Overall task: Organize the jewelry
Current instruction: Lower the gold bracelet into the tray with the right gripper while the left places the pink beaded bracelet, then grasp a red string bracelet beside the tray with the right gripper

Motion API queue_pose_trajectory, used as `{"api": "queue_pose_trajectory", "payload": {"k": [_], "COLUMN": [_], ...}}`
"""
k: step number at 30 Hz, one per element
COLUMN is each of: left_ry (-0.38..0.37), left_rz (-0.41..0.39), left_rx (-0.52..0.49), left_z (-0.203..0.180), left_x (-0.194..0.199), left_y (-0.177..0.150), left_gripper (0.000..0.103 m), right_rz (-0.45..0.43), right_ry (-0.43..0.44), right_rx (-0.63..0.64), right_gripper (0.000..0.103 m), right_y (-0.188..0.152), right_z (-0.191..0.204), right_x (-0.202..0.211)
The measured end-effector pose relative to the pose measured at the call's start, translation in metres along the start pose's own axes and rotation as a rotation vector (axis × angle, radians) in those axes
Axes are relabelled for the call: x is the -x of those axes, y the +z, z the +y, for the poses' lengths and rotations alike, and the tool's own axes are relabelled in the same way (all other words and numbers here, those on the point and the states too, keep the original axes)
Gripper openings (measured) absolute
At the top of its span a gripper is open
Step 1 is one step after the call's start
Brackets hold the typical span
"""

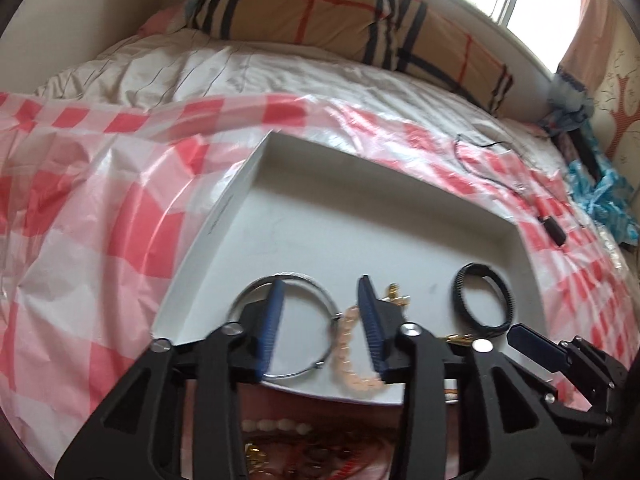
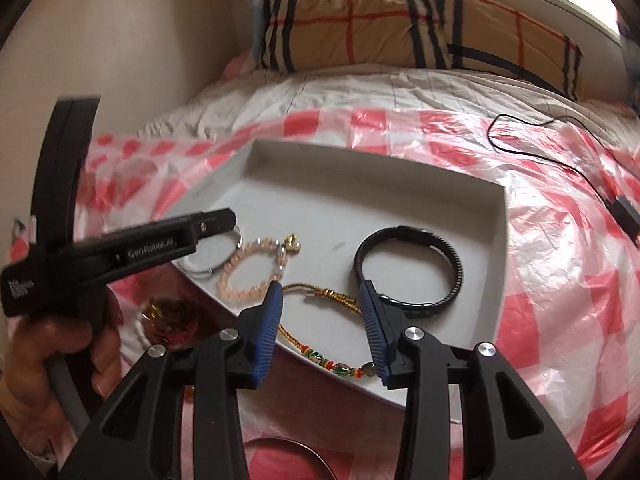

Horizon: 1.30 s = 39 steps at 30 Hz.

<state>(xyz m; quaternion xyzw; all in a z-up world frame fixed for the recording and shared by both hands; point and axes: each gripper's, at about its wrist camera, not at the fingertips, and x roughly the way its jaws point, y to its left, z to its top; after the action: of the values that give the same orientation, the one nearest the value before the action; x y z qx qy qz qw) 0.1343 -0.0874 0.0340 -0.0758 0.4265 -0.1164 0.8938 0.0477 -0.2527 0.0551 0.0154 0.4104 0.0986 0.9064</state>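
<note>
Seemingly idle, the left gripper [image 1: 322, 300] stood spread wide and held nothing above the white tray [image 1: 240, 200], over a silver bangle [image 1: 280, 328] and peach bead bracelet [image 1: 352, 360]. Likewise, the right gripper [image 2: 320, 300] gaped, holding nothing, over a gold cord bracelet [image 2: 320, 296] beside a black band [image 2: 412, 268].

You have a plaid pillow [image 2: 416, 24] at the far side, and a black cable [image 2: 560, 152] lying right on the checked plastic sheet [image 2: 560, 280].

Both wrist cams look forward and down, close over the white tray [image 1: 240, 208] on the bed; both share the tray [image 2: 502, 248] and plaid pillow [image 1: 320, 4].
</note>
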Motion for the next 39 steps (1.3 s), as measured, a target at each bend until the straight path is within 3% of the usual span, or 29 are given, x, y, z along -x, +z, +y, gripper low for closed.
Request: {"api": "queue_pose_trajectory", "payload": {"k": [3, 6, 12, 17, 20, 21, 24, 29, 34, 37, 39], "left_ry": [0.04, 0.052, -0.052, -0.089, -0.106, -0.128, -0.12, -0.077, -0.027, -0.024, -0.027], "left_rz": [0.071, 0.162, 0.257, 0.302, 0.256, 0.218, 0.136, 0.116, 0.055, 0.021, 0.01], "left_rx": [-0.046, -0.095, -0.071, -0.091, -0.054, -0.026, 0.005, 0.005, 0.091, 0.118, 0.129], "left_z": [0.0, -0.001, 0.005, 0.004, 0.011, 0.016, 0.025, 0.038, 0.066, 0.073, 0.076], "left_x": [-0.004, -0.002, 0.023, 0.039, 0.05, 0.058, 0.081, 0.098, 0.105, 0.107, 0.107], "left_y": [-0.004, -0.012, -0.024, -0.036, -0.032, -0.031, -0.035, -0.055, -0.071, -0.074, -0.074], "left_gripper": [0.04, 0.041, 0.041, 0.041, 0.041, 0.047, 0.056, 0.058, 0.06, 0.061, 0.062], "right_rz": [0.067, 0.118, 0.169, 0.199, 0.154, 0.118, 0.071, 0.157, 0.215, 0.244, 0.267], "right_ry": [-0.029, 0.03, 0.065, 0.108, 0.084, 0.09, 0.169, 0.275, 0.419, 0.414, 0.404], "right_rx": [0.075, 0.08, 0.05, 0.06, 0.034, 0.021, 0.03, 0.101, -0.065, -0.179, -0.227], "right_gripper": [0.04, 0.04, 0.04, 0.04, 0.045, 0.045, 0.045, 0.045, 0.044, 0.038, 0.008], "right_y": [-0.001, -0.003, -0.004, -0.008, -0.006, -0.006, -0.01, -0.032, -0.03, -0.029, -0.031], "right_z": [0.011, 0.006, -0.025, -0.028, -0.027, -0.026, -0.009, 0.034, 0.052, 0.053, 0.052], "right_x": [-0.015, -0.018, -0.01, -0.001, 0.009, 0.017, 0.038, 0.033, 0.007, -0.009, -0.017]}}
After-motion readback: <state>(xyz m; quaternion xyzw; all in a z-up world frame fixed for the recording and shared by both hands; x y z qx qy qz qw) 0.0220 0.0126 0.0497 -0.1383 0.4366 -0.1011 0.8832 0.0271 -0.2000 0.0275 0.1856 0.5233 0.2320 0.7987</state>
